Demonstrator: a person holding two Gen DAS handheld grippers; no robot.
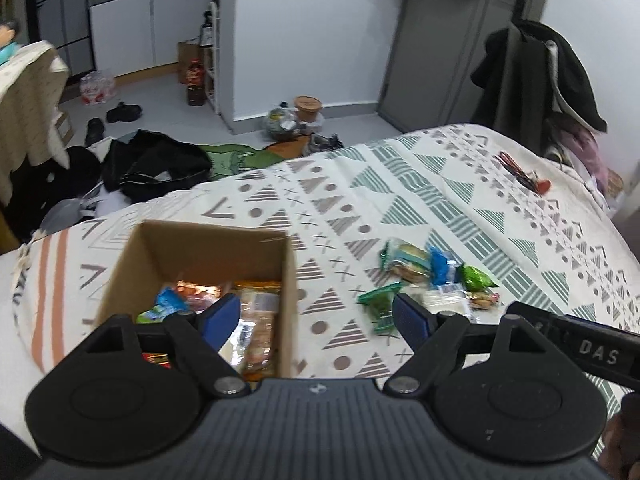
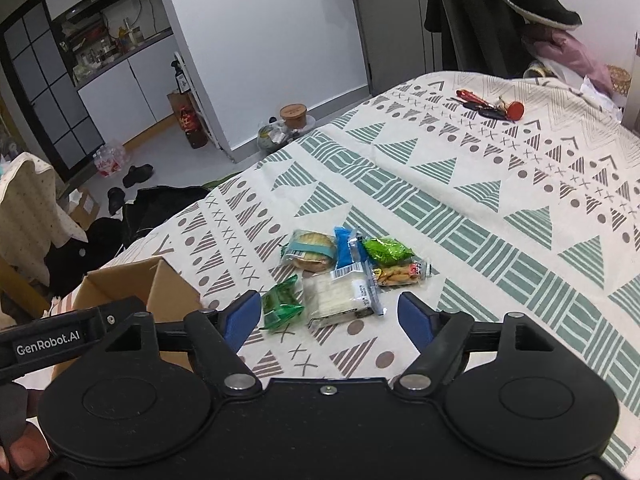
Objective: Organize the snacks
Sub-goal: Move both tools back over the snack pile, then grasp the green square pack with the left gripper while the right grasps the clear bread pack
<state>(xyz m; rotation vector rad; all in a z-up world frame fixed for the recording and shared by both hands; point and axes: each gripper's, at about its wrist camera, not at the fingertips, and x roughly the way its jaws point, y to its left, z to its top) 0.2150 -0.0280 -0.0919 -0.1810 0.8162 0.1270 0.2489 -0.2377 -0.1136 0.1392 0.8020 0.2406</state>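
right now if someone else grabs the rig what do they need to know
Left claw: open, empty, hovering over the near right corner of the cardboard box.
Right claw: open, empty, hovering just short of the loose snack pile.
Done: several snacks already lie in the box.
Left on the bedspread: dark green packet, clear white-wafer pack, round biscuit pack, blue packet, bright green packet, small orange cracker pack.
Keys at the far end are not snacks.
Suggested next: the dark green packet or the wafer pack, nearest the right claw.
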